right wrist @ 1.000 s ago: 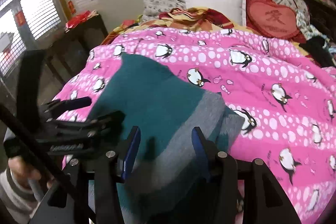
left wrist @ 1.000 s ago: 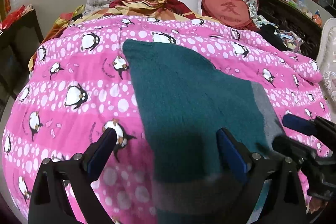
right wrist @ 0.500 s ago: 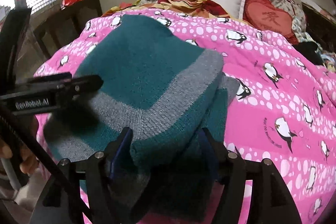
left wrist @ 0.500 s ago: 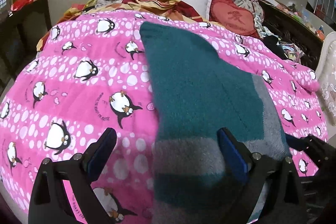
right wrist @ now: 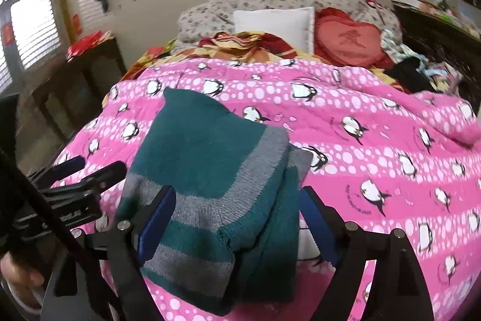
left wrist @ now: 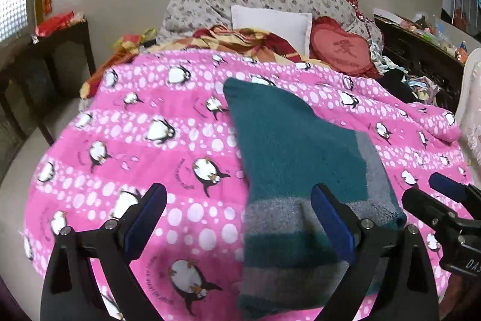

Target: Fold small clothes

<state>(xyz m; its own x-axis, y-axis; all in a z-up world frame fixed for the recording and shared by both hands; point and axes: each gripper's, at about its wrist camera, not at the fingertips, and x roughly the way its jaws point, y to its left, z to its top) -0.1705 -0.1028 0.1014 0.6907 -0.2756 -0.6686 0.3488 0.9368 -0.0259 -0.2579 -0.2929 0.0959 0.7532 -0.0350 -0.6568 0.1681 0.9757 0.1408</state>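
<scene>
1. On the pink penguin quilt (left wrist: 186,146): folded teal and grey sweater (right wrist: 210,158), lying flat; its near edge is cut off behind my gripper frames.
2. My right gripper (right wrist: 237,223): jaws opening, the sweater's near corner between the pads, neither pressing it.
3. My left gripper (left wrist: 237,221): spread wide, holding nothing.
4. Far bedding: blurred, heaped.
</scene>
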